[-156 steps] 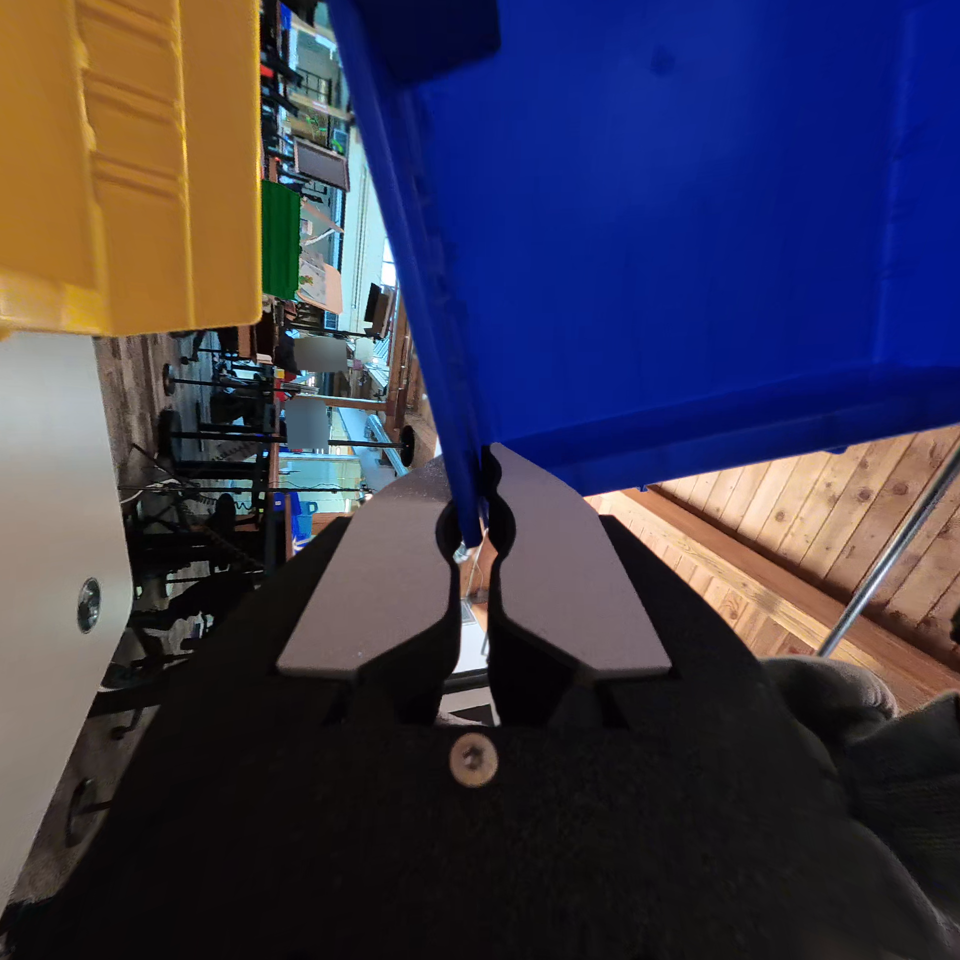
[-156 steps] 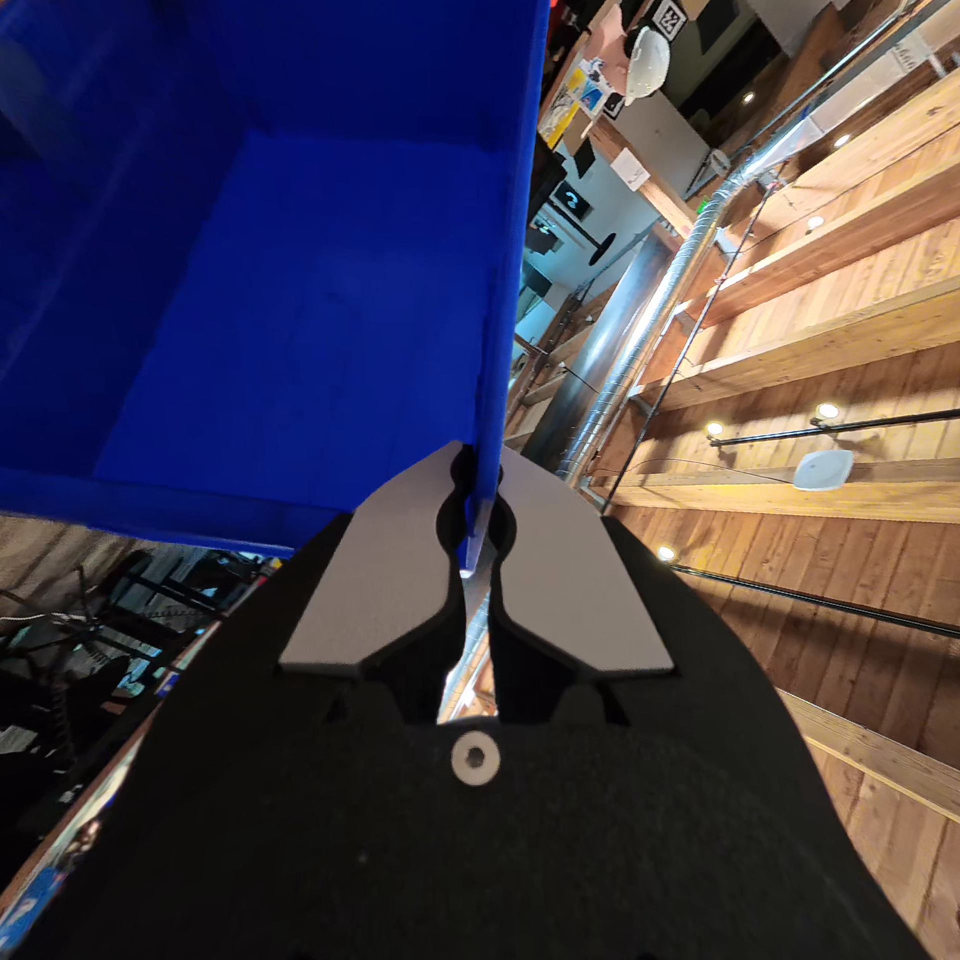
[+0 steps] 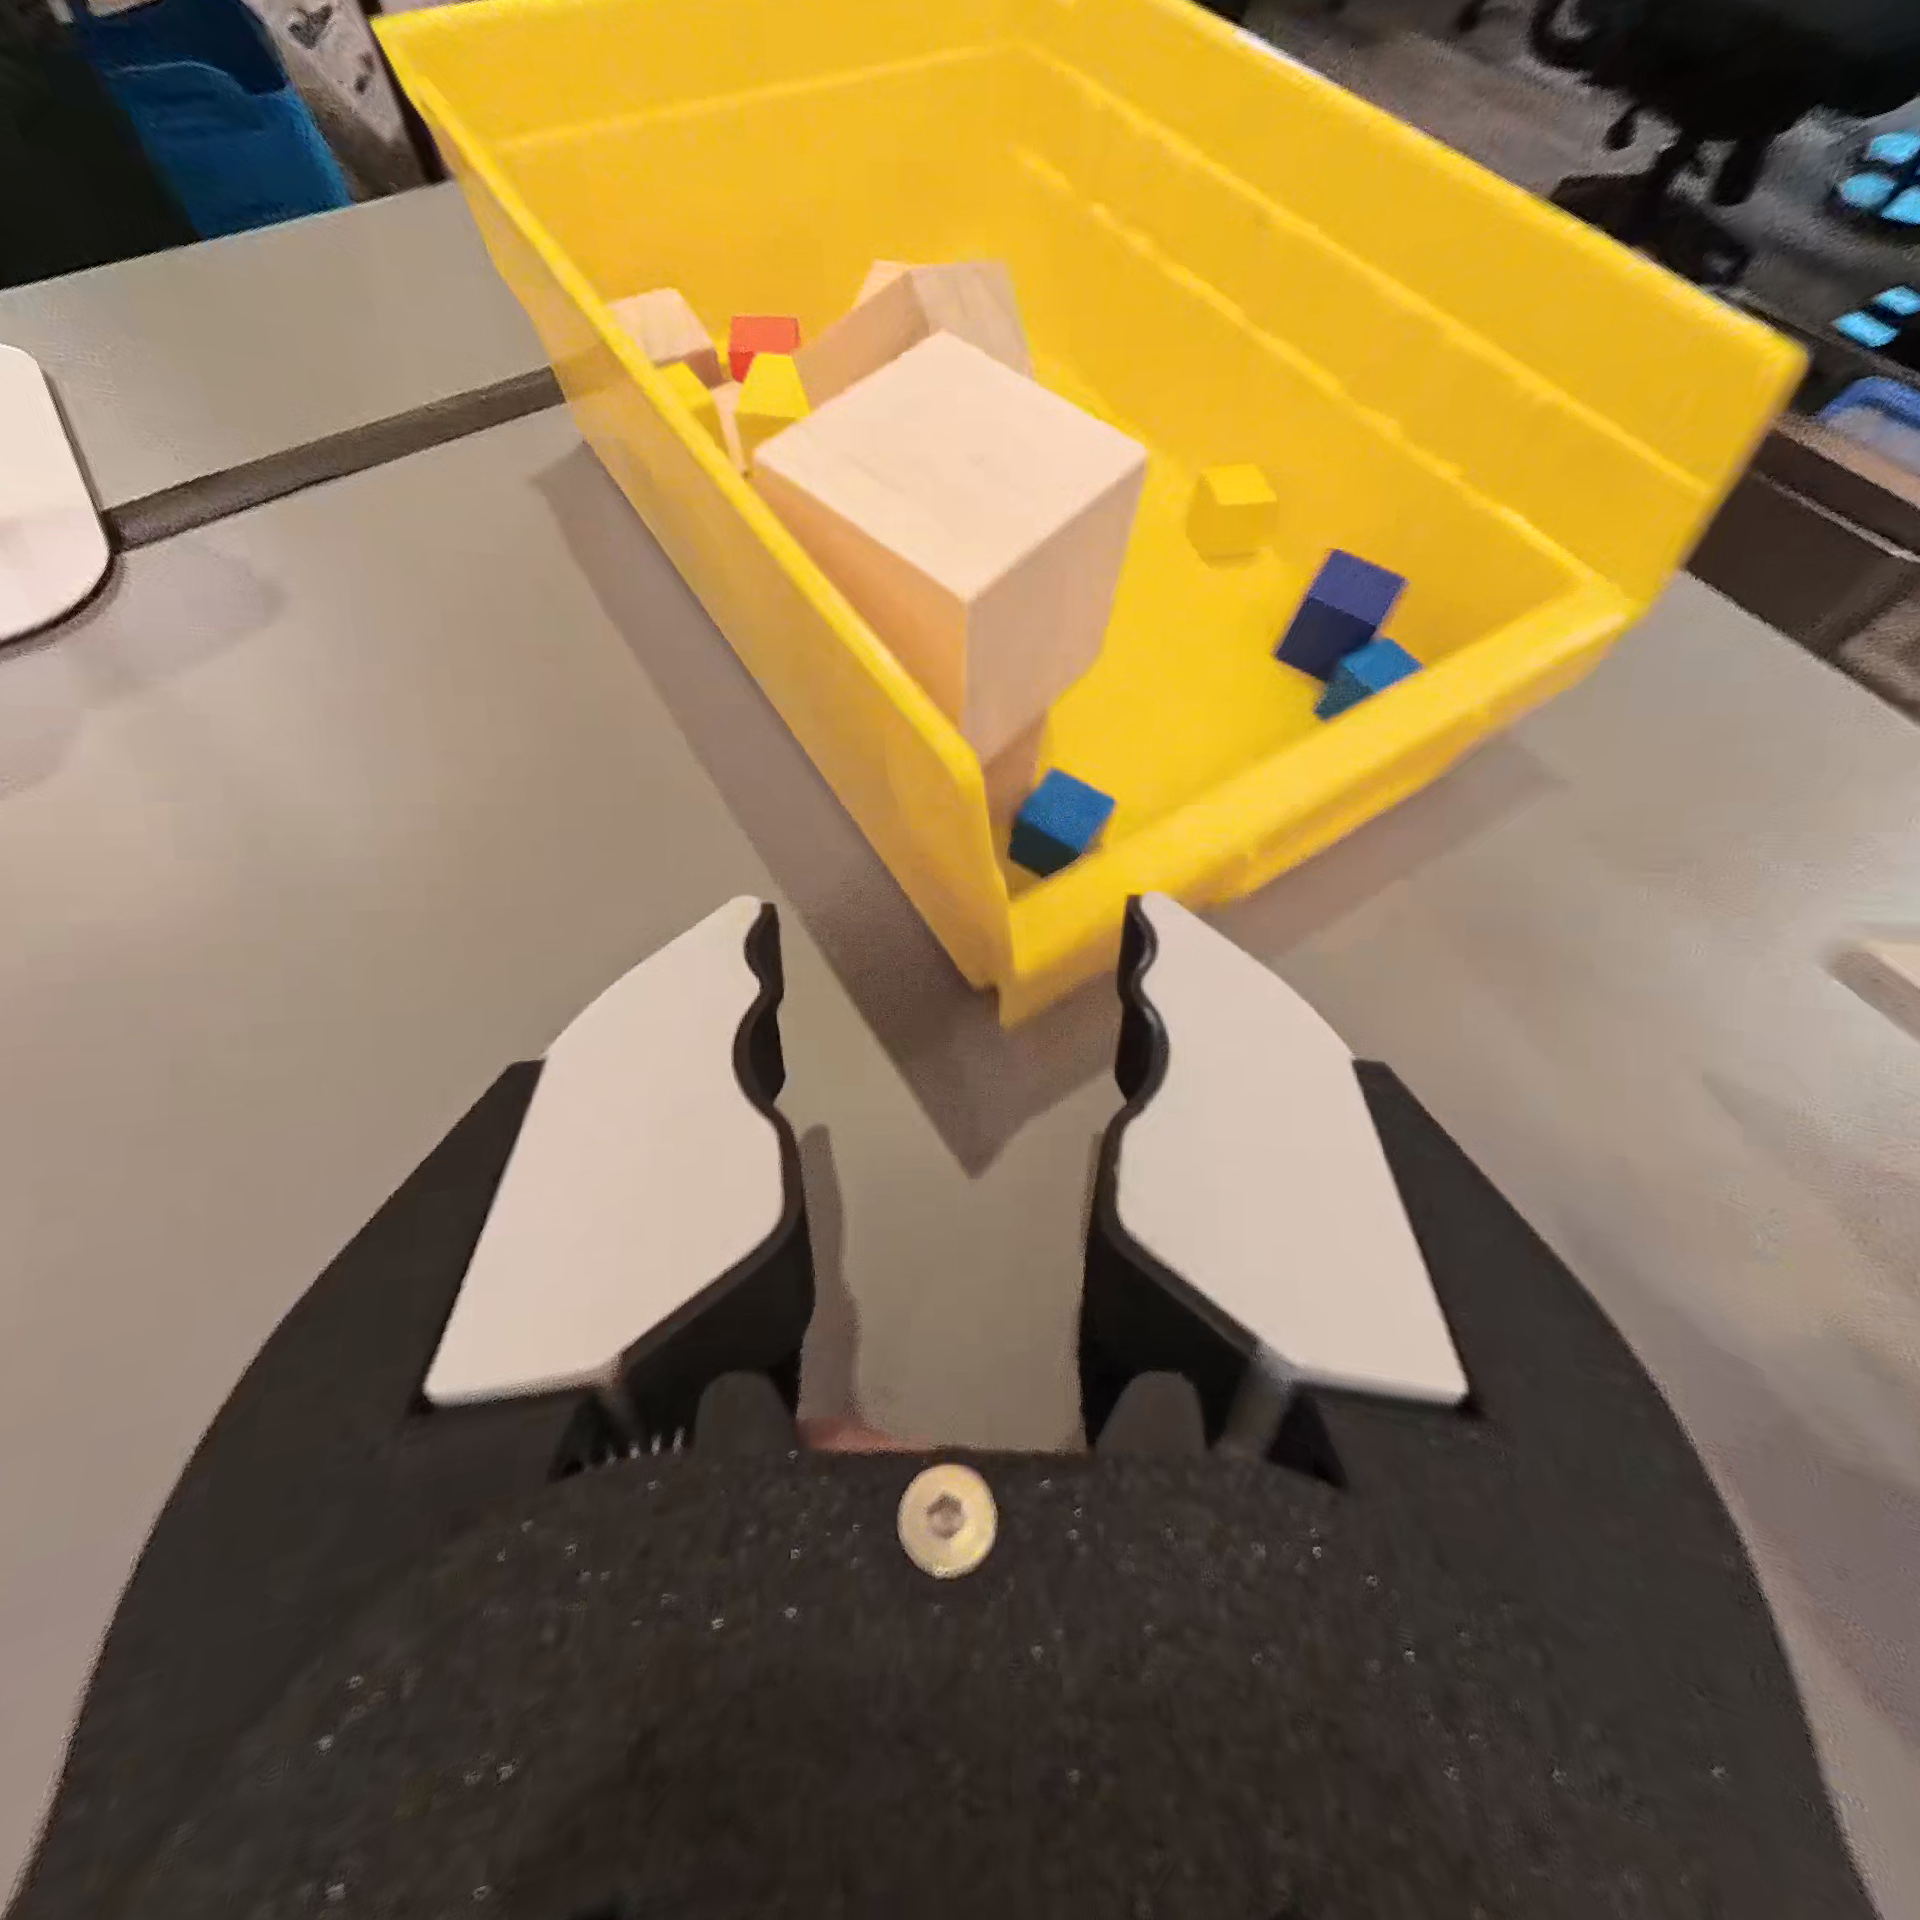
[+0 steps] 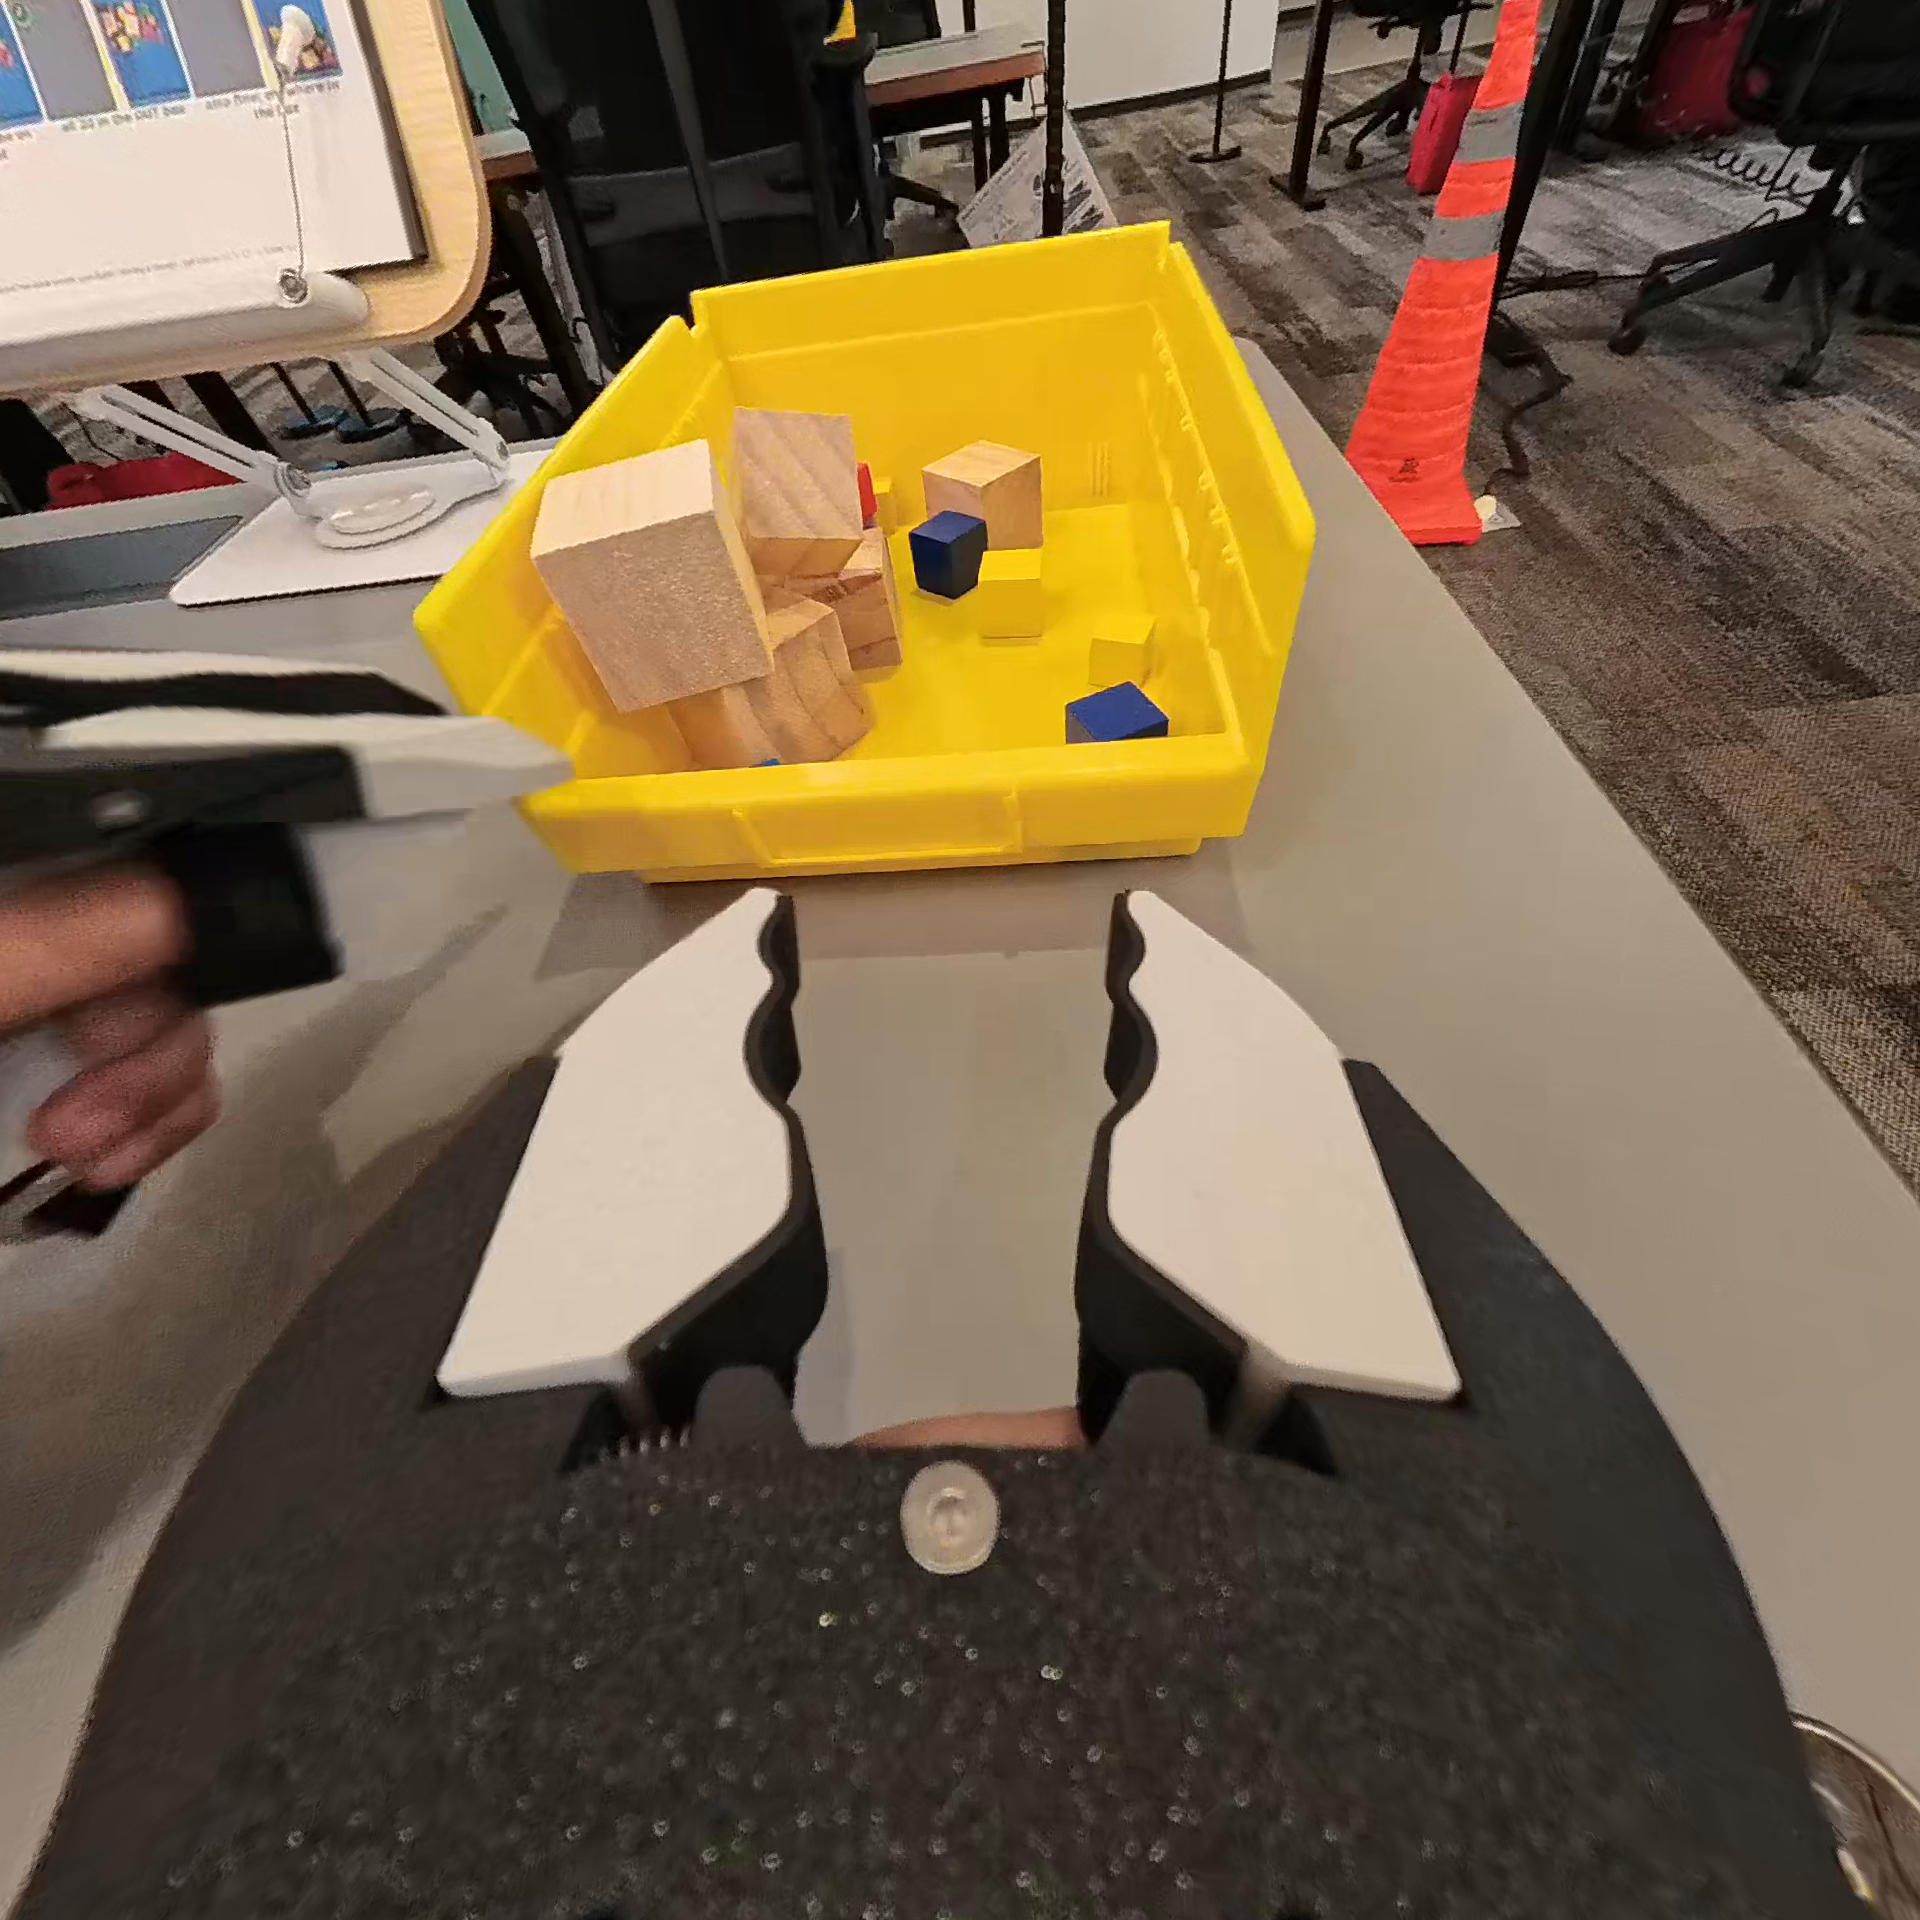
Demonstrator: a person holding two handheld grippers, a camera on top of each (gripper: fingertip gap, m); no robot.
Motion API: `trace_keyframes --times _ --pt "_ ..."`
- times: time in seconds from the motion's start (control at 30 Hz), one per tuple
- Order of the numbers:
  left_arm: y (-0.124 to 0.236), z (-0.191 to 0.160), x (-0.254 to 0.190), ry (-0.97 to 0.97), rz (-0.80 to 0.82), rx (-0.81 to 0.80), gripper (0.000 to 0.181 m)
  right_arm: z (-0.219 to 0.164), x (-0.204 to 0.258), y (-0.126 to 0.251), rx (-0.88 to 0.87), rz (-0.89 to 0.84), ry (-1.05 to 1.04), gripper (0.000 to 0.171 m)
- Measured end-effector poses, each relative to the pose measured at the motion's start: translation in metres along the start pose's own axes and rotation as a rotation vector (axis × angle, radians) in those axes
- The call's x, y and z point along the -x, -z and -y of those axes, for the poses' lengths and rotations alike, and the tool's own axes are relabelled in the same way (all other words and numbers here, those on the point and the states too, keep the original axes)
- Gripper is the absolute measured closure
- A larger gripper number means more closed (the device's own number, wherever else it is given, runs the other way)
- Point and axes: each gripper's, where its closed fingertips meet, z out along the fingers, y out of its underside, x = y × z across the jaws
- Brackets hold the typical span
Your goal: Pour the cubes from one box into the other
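Observation:
A yellow box [image 3: 1299,831] stands on the grey table and shows in the right wrist view [image 4: 883,821] too. It holds several plain wooden cubes, the largest [image 3: 956,540] [image 4: 649,571] leaning on the box's side wall, and small blue [image 3: 1060,821] [image 4: 1117,715], yellow [image 3: 1231,509] and red [image 3: 764,341] cubes. My left gripper [image 3: 948,925] is open and empty just short of the box's near corner; it also shows from the side in the right wrist view [image 4: 457,764]. My right gripper [image 4: 945,914] is open and empty in front of the box's front wall. The blue box is not in view.
A white stand with a board [image 4: 208,260] stands behind the box at the left. The table's right edge [image 4: 1558,883] drops to carpet, where an orange cone [image 4: 1455,301] and office chairs stand. A white object [image 3: 42,499] lies at the table's far left.
Both grippers were shut on the rim of a tipped blue box held in the air. Now both are open and empty, low over the table, facing the yellow box with the cubes in it.

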Motion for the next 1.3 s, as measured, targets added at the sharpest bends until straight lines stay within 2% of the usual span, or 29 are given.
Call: trace_keyframes --times 0.07,0.1,0.17,0.2,0.3,0.43,0.5,0.57,0.6,0.63,0.67,0.8,0.93,1.03,1.17,1.3 --pt "-0.023 0.000 0.012 0.006 0.078 0.038 0.135 -0.001 -0.006 0.000 0.004 -0.014 -0.004 0.115" --pt "-0.030 0.003 0.011 0.041 0.057 0.028 0.132 -0.002 -0.010 -0.001 0.007 -0.020 -0.010 0.115" --pt "-0.037 0.010 0.008 0.123 0.025 -0.001 0.158 -0.005 -0.017 -0.006 0.025 -0.027 -0.022 0.114" --pt "-0.038 0.011 0.012 0.127 0.058 -0.001 0.161 -0.007 -0.020 -0.009 0.037 -0.030 -0.029 0.114" --pt "-0.028 0.007 0.024 0.117 0.171 0.006 0.171 -0.007 -0.032 -0.017 0.046 -0.067 -0.040 0.116" --pt "-0.001 -0.008 0.025 0.173 0.193 -0.014 0.178 -0.005 -0.028 -0.026 0.049 -0.085 -0.036 0.120" --pt "0.012 -0.016 0.021 0.183 0.174 -0.020 0.178 -0.013 -0.028 -0.032 0.097 -0.142 -0.026 0.134" --pt "0.023 -0.019 0.018 0.167 0.166 -0.027 0.178 -0.013 -0.024 -0.033 0.105 -0.148 -0.046 0.135" --pt "0.029 -0.018 0.019 0.152 0.178 -0.034 0.178 -0.013 -0.019 -0.031 0.113 -0.138 -0.092 0.159" --pt "0.036 -0.016 0.020 0.139 0.191 -0.049 0.178 -0.015 -0.020 -0.027 0.135 -0.167 -0.122 0.167" --pt "0.045 -0.011 0.022 0.123 0.201 -0.068 0.178 -0.016 -0.015 -0.026 0.145 -0.172 -0.105 0.169" --pt "0.095 0.009 0.049 0.060 0.285 -0.136 0.177 -0.006 0.032 -0.023 0.082 -0.084 -0.179 0.169" --pt "0.151 0.004 0.109 0.089 0.359 -0.177 0.178 0.014 0.111 -0.023 0.027 -0.021 -0.098 0.169" --pt "0.182 -0.018 0.156 0.128 0.388 -0.185 0.178 0.012 0.168 -0.027 0.036 0.009 -0.028 0.169" --pt "0.218 -0.058 0.210 0.149 0.455 -0.157 0.178 -0.009 0.237 -0.038 0.074 0.073 0.025 0.169" --pt "0.230 -0.100 0.253 0.223 0.465 -0.102 0.178 -0.032 0.285 -0.050 0.131 0.097 0.082 0.169"
